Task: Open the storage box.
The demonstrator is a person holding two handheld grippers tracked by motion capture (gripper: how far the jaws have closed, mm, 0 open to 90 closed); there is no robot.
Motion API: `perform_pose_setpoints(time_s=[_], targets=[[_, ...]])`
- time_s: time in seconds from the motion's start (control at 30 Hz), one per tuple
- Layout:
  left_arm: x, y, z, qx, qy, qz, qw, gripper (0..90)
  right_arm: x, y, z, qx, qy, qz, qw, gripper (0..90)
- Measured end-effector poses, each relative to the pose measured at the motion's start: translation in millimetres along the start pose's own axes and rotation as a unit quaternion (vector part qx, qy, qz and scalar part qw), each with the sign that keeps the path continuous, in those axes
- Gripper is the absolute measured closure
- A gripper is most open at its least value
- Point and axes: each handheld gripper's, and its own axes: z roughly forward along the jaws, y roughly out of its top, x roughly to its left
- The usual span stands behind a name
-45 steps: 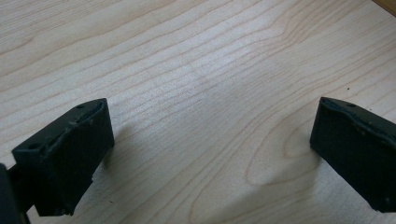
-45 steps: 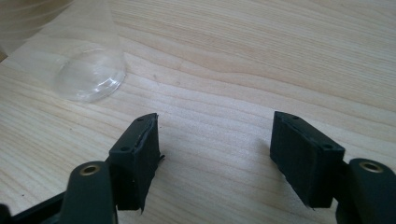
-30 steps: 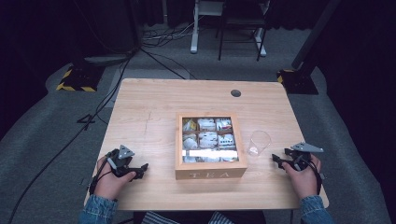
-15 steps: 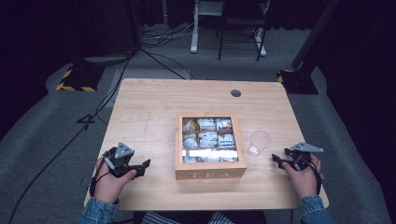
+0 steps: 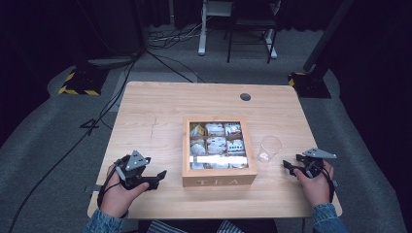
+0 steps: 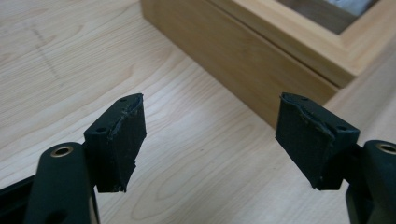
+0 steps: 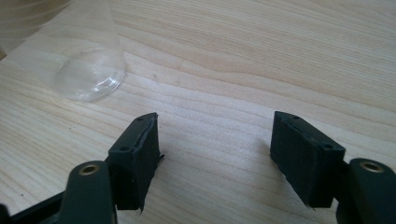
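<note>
A wooden tea box (image 5: 219,150) marked TEA stands shut in the middle of the table, with tea bags showing through its clear lid. A clear plastic cup (image 5: 269,148) stands upright just right of it. My left gripper (image 5: 158,177) rests open near the front left edge, its jaws pointing at the box's left front corner (image 6: 261,60) with bare wood between them. My right gripper (image 5: 289,168) rests open at the front right, empty. The cup's base (image 7: 88,74) sits a short way ahead and to the left of its jaws.
The wooden table (image 5: 155,116) has a round cable hole (image 5: 245,96) near its far edge. Beyond it, on the grey floor, are cables, a yellow-black striped base (image 5: 77,82) and desk legs (image 5: 233,29).
My left gripper has shifted slightly right, toward the tea box. The right gripper has stayed in place.
</note>
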Motion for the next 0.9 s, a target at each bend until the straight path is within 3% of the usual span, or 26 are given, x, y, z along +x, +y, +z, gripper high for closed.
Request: perform_pose_setpoints(time_s=[0.07, 0.23, 0.43, 0.57, 0.73, 0.9], targets=[[-2.2, 0.9, 0.4, -0.001, -0.005, 0.008, 1.0000, 25.6, -0.1, 0.0, 0.1, -0.001, 0.000, -0.001, 1.0000, 32.9], [-17.9, 4.6, 8.2, -0.008, -0.042, 0.027, 0.9987, 26.8, -0.1, 0.0, 0.1, 0.000, 0.000, -0.001, 1.0000, 32.9], [-27.7, 4.2, 20.8, -0.007, -0.073, 0.029, 0.9969, 26.8, 0.0, 0.1, 0.1, 0.000, 0.000, -0.001, 1.0000, 32.3], [-30.8, 2.7, 29.1, -0.010, -0.082, 0.035, 0.9960, 31.6, 0.1, 0.1, 0.2, 0.000, 0.001, -0.001, 1.0000, 32.1], [-35.6, 1.4, 36.4, -0.018, -0.088, 0.044, 0.9949, 46.8, 0.0, 0.1, 0.2, 0.000, 0.001, -0.001, 1.0000, 32.0], [-37.3, 1.1, 39.6, -0.025, -0.093, 0.062, 0.9934, 52.5, 0.0, 0.1, 0.2, 0.000, 0.001, -0.002, 1.0000, 32.0]])
